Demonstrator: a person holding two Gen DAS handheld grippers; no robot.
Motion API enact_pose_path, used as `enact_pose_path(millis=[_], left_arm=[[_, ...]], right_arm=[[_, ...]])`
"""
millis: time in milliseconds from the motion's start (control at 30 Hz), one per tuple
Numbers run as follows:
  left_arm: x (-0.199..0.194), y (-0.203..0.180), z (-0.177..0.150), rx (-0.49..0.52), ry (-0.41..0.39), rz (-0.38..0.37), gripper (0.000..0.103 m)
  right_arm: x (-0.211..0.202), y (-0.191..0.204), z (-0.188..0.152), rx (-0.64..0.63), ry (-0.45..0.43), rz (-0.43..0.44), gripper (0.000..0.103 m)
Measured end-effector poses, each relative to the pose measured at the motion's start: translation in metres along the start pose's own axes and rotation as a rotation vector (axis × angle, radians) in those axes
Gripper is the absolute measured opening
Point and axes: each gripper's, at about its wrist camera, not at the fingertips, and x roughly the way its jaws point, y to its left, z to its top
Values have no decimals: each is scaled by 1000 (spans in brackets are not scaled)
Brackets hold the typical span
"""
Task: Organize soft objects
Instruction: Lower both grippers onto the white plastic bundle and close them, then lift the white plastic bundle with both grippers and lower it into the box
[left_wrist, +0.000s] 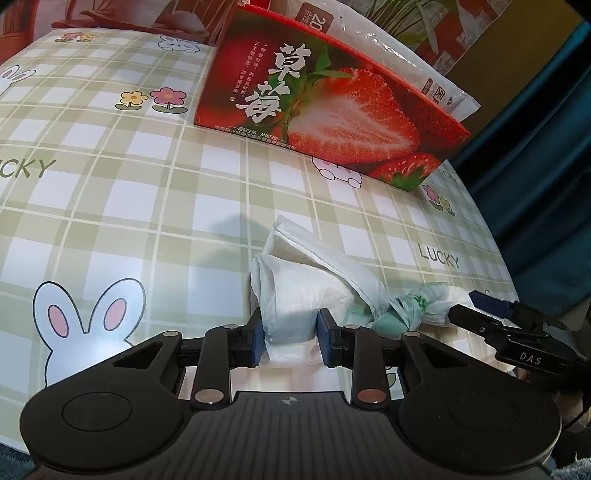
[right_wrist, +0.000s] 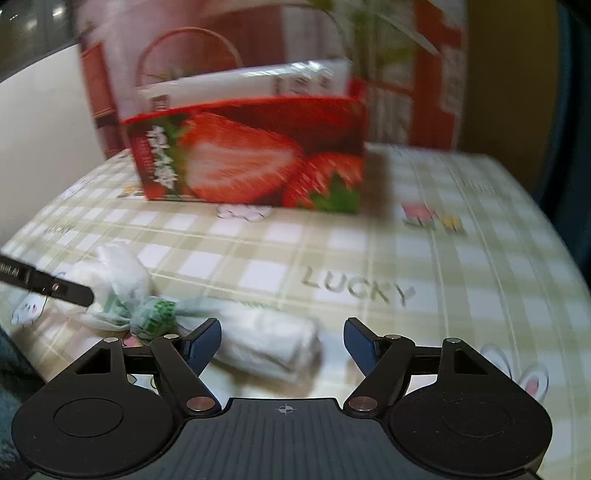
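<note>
Table (left_wrist: 147, 206): checked cloth with rabbits and flowers, spread under both grippers and running ahead of them to the far edge.

Box (left_wrist: 332, 122): red strawberry carton, open at the top, standing ahead of the left gripper and a little to its right; in the right wrist view it stands ahead and slightly left. It looks like the place where the soft things go.

Packs (left_wrist: 388, 44): white plastic-wrapped packets already poking out of the box top, behind its front wall. Judged from that, part of the sorting is done.

Bag (left_wrist: 306, 291): crumpled white plastic bag with a green-printed knotted middle, lying on the table near both grippers, well short of the box. One end lies between the left pads, the other, a rolled white end (right_wrist: 273, 343), in front of the right gripper.

Left gripper (left_wrist: 290, 334): pinching the near end of the bag, blue pads pressed into its sides.

Right gripper (right_wrist: 282, 343): jaws spread wide; the rolled end lies between the fingers, touching the left one as far as the blurred picture tells, clear of the right one. Not gripping.

Progress: bag grasped but not yet lifted; carrying it to the box and dropping it in is still to do.
</note>
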Motion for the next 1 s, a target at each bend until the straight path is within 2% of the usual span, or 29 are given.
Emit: enact_pose_path(millis=[100,200,500,733,1000], left_arm=[[1,0,0,3,-2,0,32],[1,-1,-1,5,-2,1,32],[1,-1,-2,8,-3,1,32],[0,0,-1,10,-3,1,32],[0,-1,-2,7,-4,0,31]], right_arm=[[2,-4,-2,38,4,29,65],[4,-2,-3,44,16,60,53],[-5,-10,5,129,-30,115,42],[-11,-10,12,100,-70,99,26],[-15,-4,13,58,-92,84,21]])
